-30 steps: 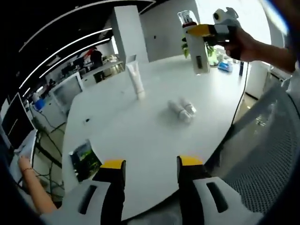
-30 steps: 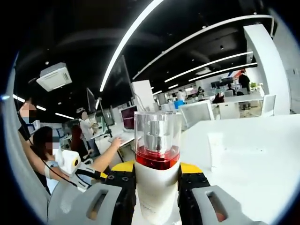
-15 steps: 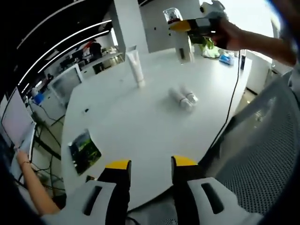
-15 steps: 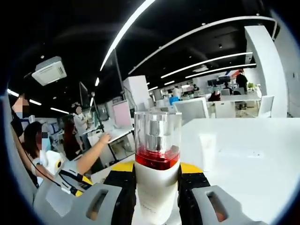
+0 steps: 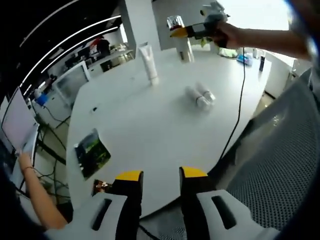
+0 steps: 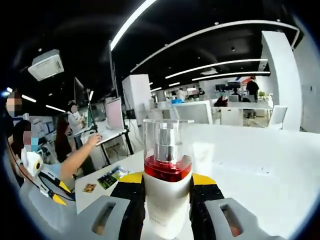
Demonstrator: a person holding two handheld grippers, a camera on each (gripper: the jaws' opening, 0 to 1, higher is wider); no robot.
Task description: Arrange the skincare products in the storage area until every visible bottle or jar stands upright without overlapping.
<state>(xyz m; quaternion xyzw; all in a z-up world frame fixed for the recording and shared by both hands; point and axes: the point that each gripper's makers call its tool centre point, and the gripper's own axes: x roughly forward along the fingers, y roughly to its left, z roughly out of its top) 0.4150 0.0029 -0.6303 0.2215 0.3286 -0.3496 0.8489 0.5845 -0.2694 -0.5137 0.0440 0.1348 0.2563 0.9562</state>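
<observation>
Tipping is the main risk: the tall pump bottle (image 6: 167, 185) is clamped low on its white body by the right hand-held gripper (image 6: 167, 192), so if the jaws part before its base sits flat on the surface (image 5: 145, 130), it could topple, I judge. In the left gripper view, going left to right, the upright tube (image 5: 149, 63) stands at about 11 o'clock, the pump bottle (image 5: 182, 45) sits near 12 o'clock in the right hand-held gripper (image 5: 186, 32), apparently at or just above the surface, and two small bottles (image 5: 200, 95) lie on their sides, touching, at about 1 o'clock; a careless sweep could roll them toward the edge. The left hand-held gripper (image 5: 156, 177) hangs off the near edge at 6 o'clock, jaws apart, holding nothing.
</observation>
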